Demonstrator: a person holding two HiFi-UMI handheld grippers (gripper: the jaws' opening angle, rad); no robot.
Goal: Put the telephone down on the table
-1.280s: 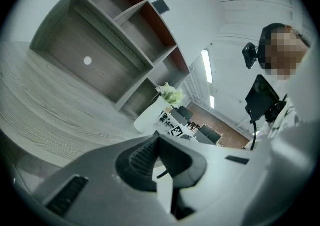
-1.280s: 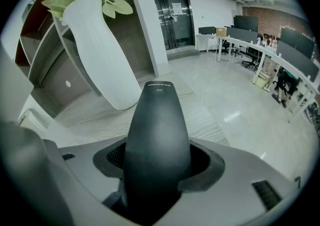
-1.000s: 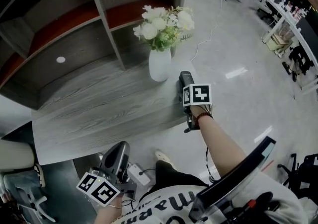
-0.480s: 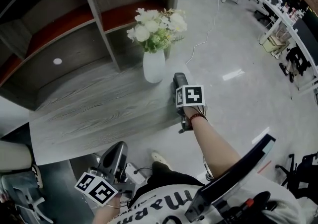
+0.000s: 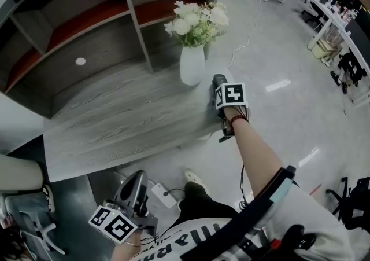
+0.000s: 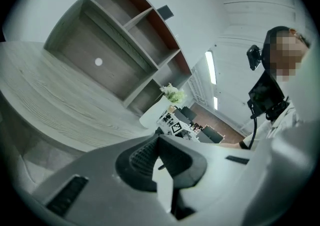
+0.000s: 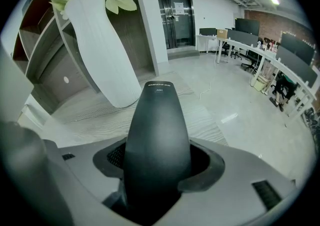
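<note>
The black telephone (image 7: 157,135) is a slim handset, and my right gripper (image 7: 157,165) is shut on its lower half. In the head view the telephone (image 5: 218,80) sticks out ahead of the right gripper (image 5: 220,93), over the right end of the grey wooden table (image 5: 127,115), just right of the white vase. Whether it touches the tabletop is hidden. My left gripper (image 5: 136,187) hangs low below the table's near edge, shut with nothing in it; in its own view the left gripper (image 6: 159,156) points up at the table and shelves.
A white vase (image 5: 192,66) with white flowers stands on the table close left of the telephone, also large in the right gripper view as the vase (image 7: 100,49). A shelf unit (image 5: 87,28) backs the table. A white power strip (image 5: 163,195) lies on the floor.
The head view has shifted a little. My right gripper keeps the telephone beside the vase, perhaps slightly nearer to it. The left gripper stays low.
</note>
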